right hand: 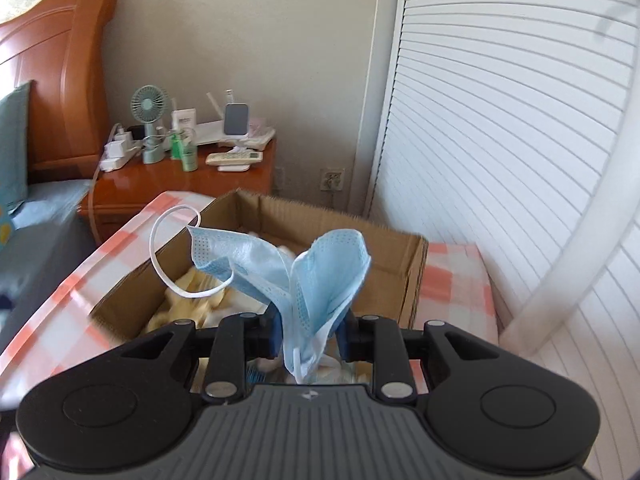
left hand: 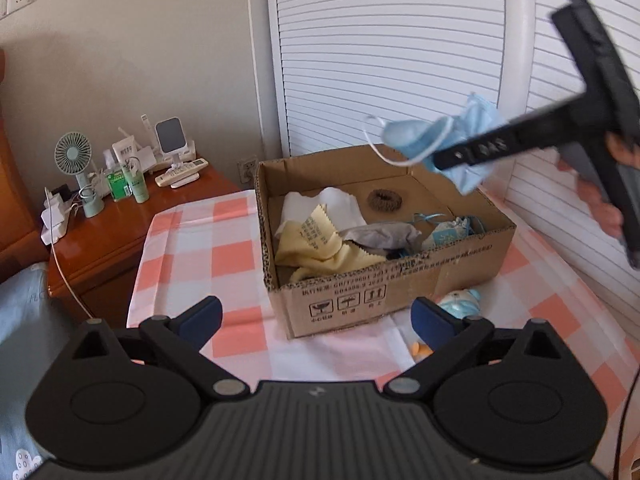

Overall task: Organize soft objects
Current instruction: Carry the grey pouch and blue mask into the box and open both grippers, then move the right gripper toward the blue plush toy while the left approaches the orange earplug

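**Checked surface and bedside cabinet, seen from the two handheld grippers**

A surface covered in a pink-and-white checked cloth [left hand: 236, 248] lies directly ahead of the left tool. A cardboard box [left hand: 384, 292] sits open on it, straight in front. Just right of the box's near corner lie a pale blue soft toy [left hand: 460, 300] and a small orange item [left hand: 422, 350]. Beyond the cloth, to the tool's left, a glossy wooden nightstand [left hand: 132, 216] carries a small green fan [left hand: 78, 172], a green tube [left hand: 138, 184] and a remote control [left hand: 182, 172].
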